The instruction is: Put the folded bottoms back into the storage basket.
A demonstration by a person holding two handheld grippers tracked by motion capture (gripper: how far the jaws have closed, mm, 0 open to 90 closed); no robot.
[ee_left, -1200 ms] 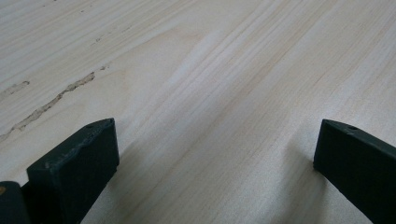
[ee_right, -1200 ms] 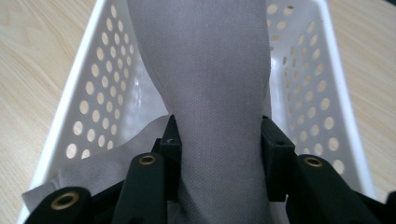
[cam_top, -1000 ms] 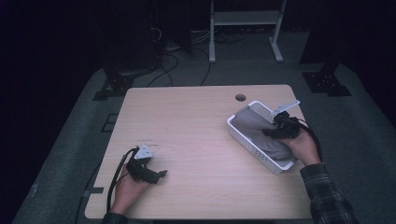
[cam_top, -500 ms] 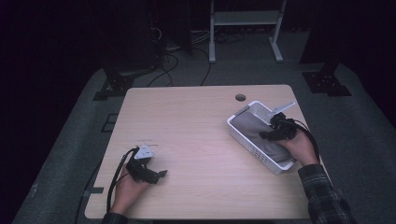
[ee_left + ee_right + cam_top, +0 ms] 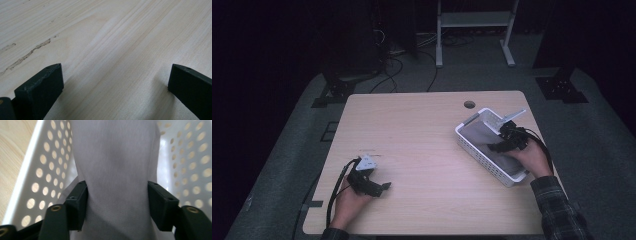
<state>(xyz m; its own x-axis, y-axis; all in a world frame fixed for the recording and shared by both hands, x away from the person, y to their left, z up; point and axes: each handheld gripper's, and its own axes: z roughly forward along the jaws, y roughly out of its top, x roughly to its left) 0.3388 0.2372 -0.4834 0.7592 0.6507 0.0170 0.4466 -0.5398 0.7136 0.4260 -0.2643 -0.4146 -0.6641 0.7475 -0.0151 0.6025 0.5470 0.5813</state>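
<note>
A dim recording lab: black stands [image 5: 561,82], trailing cables [image 5: 394,65] and a metal rack [image 5: 474,22] beyond the lit surface [image 5: 427,135].

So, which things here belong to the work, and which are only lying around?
In use:
- white perforated plastic basket
- pale grey cloth inside it
- right claw, jaws around the cloth

Idle:
- left claw, open over the light wooden table

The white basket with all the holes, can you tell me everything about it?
The basket is a white, plastic-looking oblong with rows of round holes in its walls. It sits flat on the wooden table, near the right edge, turned at an angle. A pale grey cloth lies inside it. The right gripper reaches in, its jaws on either side of a fold of the cloth.
</note>
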